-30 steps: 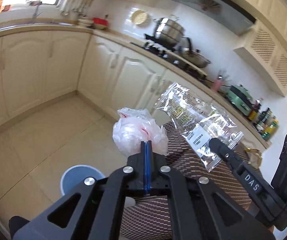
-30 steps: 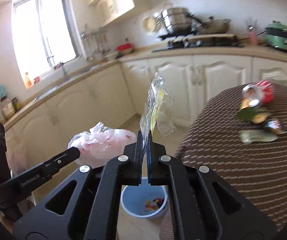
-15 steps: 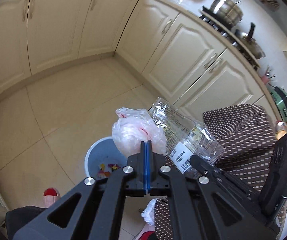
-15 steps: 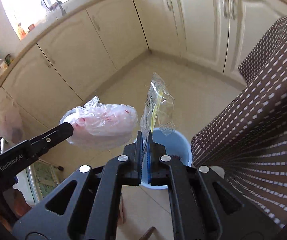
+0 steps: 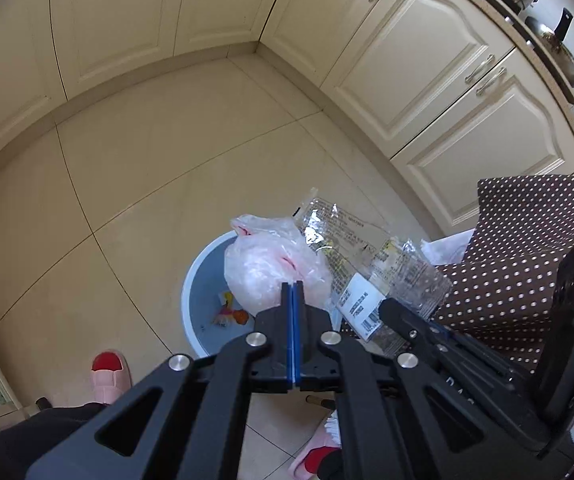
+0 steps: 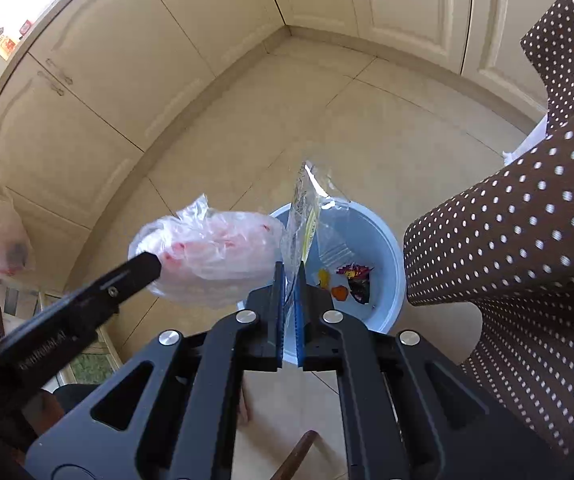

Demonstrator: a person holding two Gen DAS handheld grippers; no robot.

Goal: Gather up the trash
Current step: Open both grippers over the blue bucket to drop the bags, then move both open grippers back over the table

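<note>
Above round blue bin [image 5: 199, 280], crinkled plastic bag [image 5: 267, 264], clear wrapper [image 6: 307, 208].

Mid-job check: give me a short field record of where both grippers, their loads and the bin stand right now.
left gripper: jaws shut on the crumpled plastic bag
right gripper: jaws have just been opening, a small gap shows; the clear wrapper stands between them
bin: pale blue, on the tiled floor beside the dotted tablecloth, below both loads
bin contents: a few coloured scraps at the bottom
plastic bag vs wrapper: side by side over the bin, contact unclear
</note>
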